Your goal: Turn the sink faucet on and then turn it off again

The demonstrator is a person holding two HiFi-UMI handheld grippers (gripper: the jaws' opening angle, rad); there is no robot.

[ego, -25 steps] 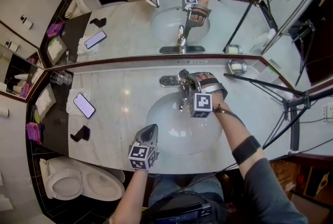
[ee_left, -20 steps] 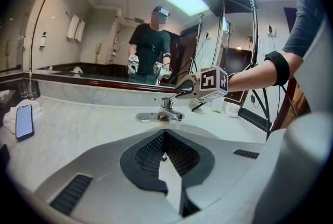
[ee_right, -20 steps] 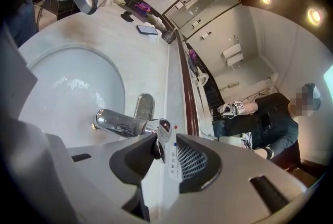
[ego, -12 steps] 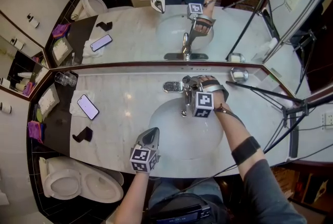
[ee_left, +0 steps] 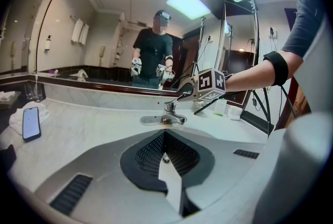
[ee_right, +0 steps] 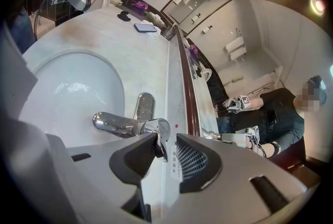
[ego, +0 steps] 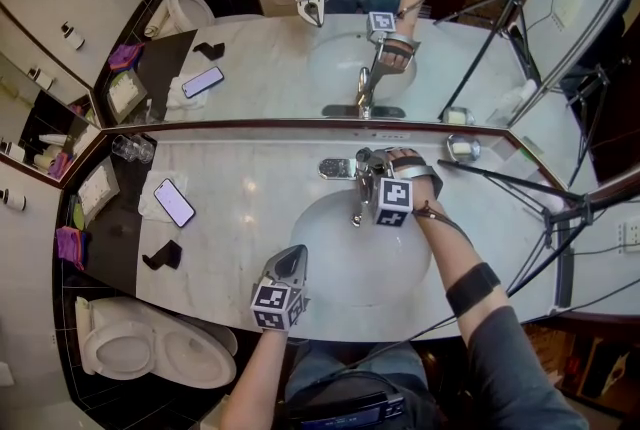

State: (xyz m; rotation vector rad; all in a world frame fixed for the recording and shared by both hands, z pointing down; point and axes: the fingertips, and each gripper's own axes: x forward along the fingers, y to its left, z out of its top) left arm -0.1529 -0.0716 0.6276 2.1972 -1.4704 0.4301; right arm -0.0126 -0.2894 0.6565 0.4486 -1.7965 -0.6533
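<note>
Right tongs (ee_right: 166,139) spread, straddling faucet lever (ee_right: 162,129), one pad touching it; faucet (ego: 358,186) sits at back of sink (ego: 330,263) in marble worktop (ego: 240,188). Left tongs (ego: 291,260) pressed together, empty, by sink's front edge.

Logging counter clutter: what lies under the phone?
A white cloth, showing past the phone's edges, on the marble counter. Anything directly beneath the phone is covered.

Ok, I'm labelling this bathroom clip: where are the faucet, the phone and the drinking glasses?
faucet (ego: 358,193), head view, on its spout.
phone (ego: 174,202), head view, middle of its screen.
drinking glasses (ego: 131,149), head view, clear wall.
</note>
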